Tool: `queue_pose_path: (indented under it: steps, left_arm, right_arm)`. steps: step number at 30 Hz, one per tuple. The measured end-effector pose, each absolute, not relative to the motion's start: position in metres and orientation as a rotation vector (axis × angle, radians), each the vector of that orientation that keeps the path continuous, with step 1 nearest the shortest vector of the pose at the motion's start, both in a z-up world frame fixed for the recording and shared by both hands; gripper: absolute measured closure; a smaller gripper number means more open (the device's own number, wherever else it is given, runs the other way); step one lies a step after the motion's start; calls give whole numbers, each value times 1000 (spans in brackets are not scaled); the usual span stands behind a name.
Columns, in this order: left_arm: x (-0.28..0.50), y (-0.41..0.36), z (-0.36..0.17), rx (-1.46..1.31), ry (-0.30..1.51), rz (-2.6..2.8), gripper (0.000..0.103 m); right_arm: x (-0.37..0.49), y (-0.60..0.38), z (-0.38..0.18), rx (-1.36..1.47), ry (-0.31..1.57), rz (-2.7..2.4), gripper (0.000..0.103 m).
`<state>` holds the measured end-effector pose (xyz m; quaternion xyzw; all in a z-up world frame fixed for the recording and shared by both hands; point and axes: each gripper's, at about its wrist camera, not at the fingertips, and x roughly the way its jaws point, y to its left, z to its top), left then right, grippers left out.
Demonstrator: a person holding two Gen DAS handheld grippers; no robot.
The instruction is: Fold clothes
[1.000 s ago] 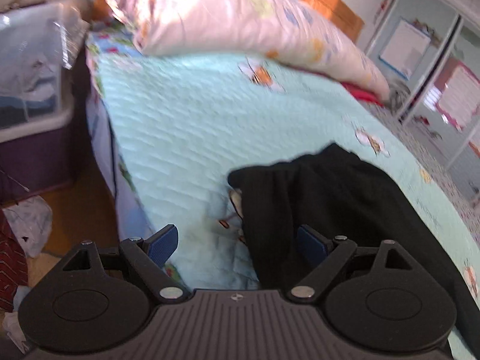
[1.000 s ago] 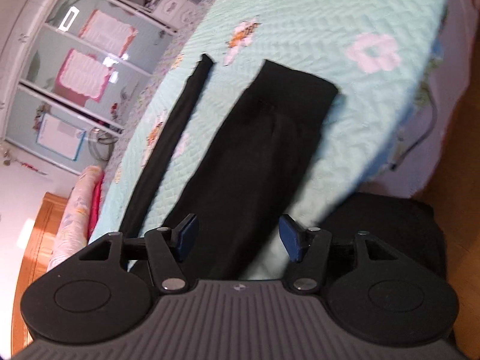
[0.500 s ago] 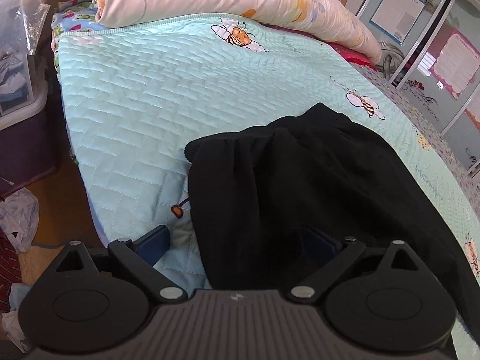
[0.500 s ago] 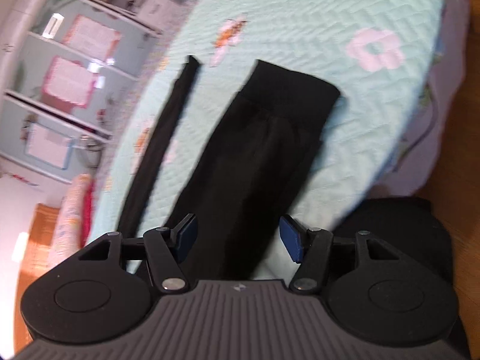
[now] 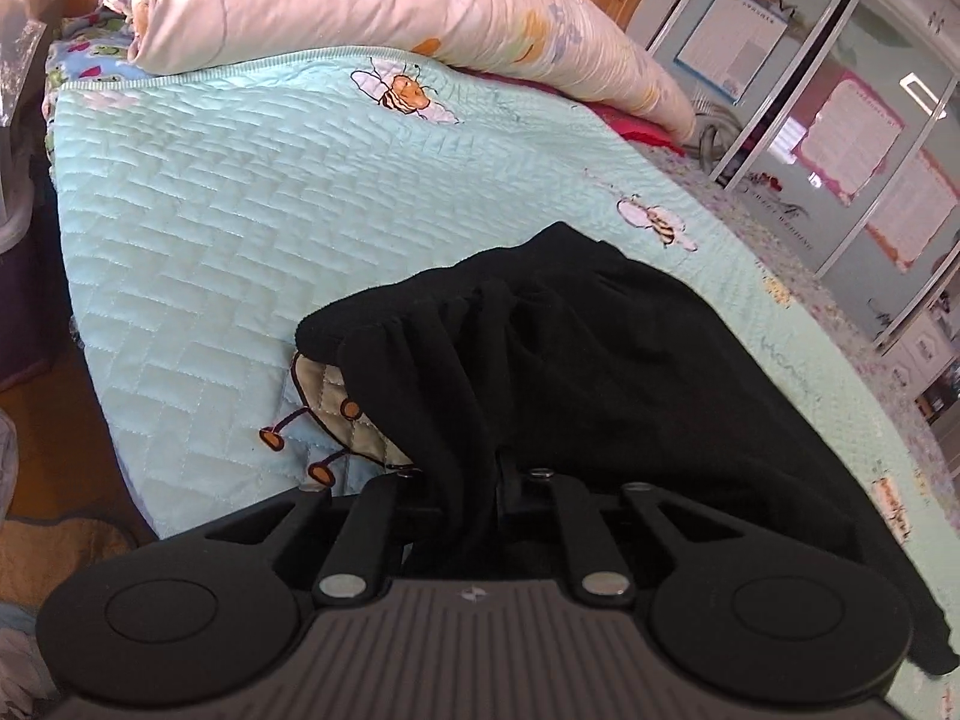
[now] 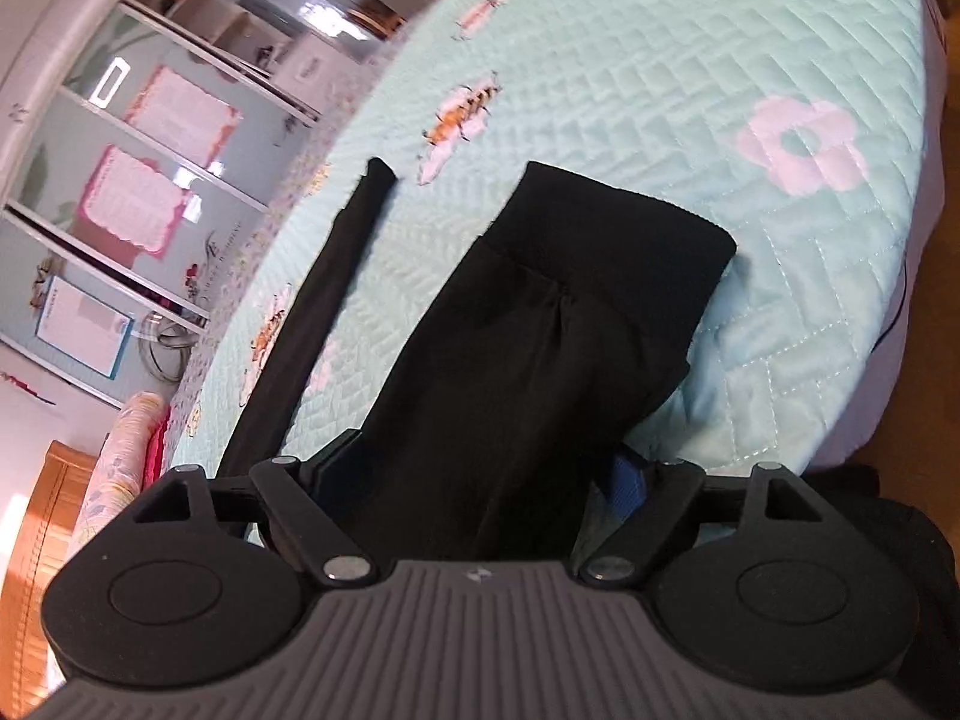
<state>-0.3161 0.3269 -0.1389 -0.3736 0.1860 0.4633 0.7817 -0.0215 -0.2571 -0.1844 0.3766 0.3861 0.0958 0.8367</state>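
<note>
Black trousers point(image 5: 600, 372) lie on a mint quilted bedspread point(image 5: 210, 210) with bee prints. My left gripper point(image 5: 468, 474) is shut on the bunched waistband end near the bed's edge, and the cloth hides its pads. In the right wrist view one trouser leg point(image 6: 540, 330) runs away to its hem point(image 6: 618, 228). The other leg point(image 6: 312, 300) shows as a thin strip to the left. My right gripper point(image 6: 480, 468) is open, with the leg lying between its fingers and a blue pad point(image 6: 627, 477) showing on the right.
A rolled floral duvet point(image 5: 390, 0) lies along the head of the bed. Wardrobe doors with pink posters point(image 5: 870, 138) stand beyond the far side. The bed edge drops to a wooden floor point(image 5: 54, 450) on the left. A dark object point(image 6: 900, 540) sits below the right gripper.
My left gripper moved in over the waistband and shut on it, lifting the cloth slightly. My right gripper moved forward so the trouser leg now lies between its wider-spread fingers.
</note>
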Motion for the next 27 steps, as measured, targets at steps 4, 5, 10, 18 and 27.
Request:
queue_pose_path:
  steps: [4,5,10,18,27]
  left_arm:
    - [-330,318,-125,-826,348,957,93]
    - [-334,316,-121,-830,337,948,94]
    - [-360,302,-98,-842,278,921,98]
    - [-372,306,-105,-861,321,902,95]
    - [-358,337,-145,-969,394,991,29]
  right_arm:
    - [-19,-268,-191,875,865,235,101]
    - [-22,-270,-189,881,853,239,101]
    - [-36,-277,-169,874,782,281,101]
    - [-51,-292,-122,861,654,335,101]
    - [-48,-270,-151,824,783,393,70]
